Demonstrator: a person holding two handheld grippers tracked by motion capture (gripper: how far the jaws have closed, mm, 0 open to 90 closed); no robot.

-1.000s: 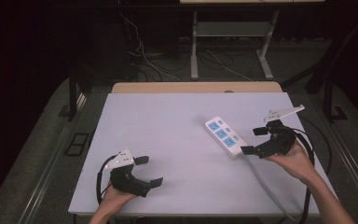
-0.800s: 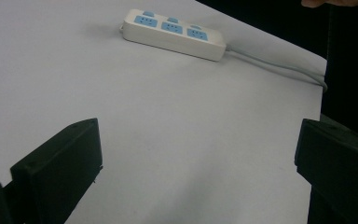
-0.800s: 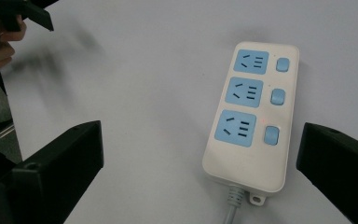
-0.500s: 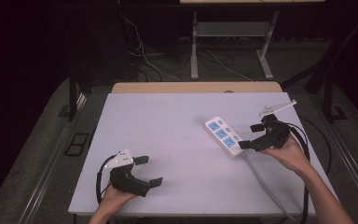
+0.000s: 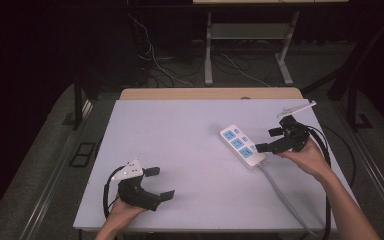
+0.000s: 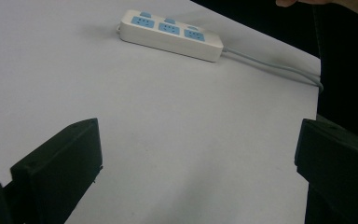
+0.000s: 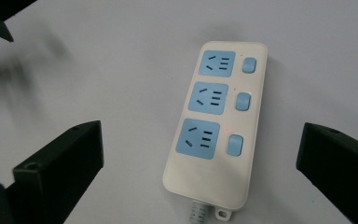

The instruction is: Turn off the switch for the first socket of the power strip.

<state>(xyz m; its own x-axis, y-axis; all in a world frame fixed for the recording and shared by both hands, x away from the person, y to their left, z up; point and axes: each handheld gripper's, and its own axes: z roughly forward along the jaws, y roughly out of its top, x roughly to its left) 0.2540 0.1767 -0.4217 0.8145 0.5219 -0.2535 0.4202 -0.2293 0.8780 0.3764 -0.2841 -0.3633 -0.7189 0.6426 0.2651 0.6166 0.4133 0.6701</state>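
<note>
A white power strip (image 5: pixel 241 145) with three blue sockets and three blue switches lies on the right half of the table, its grey cable (image 5: pixel 282 192) running toward the near right edge. In the right gripper view the strip (image 7: pixel 216 119) lies flat between and beyond the wide-apart jaws, a small red light beside the nearest socket. My right gripper (image 5: pixel 268 140) hovers open just right of the strip. Near the front left edge my left gripper (image 5: pixel 160 183) rests open on the table with nothing in it. Its view has the strip (image 6: pixel 171 34) far off.
The white table (image 5: pixel 180 135) has a wooden strip along its far edge (image 5: pixel 210 93). Beyond it stand metal table legs (image 5: pixel 208 50) and loose cables on a dark floor. A black cable (image 5: pixel 337 150) trails from my right gripper off the right side.
My right gripper has lifted and moved slightly away from me, staying open beside the strip. The left gripper has not moved.
</note>
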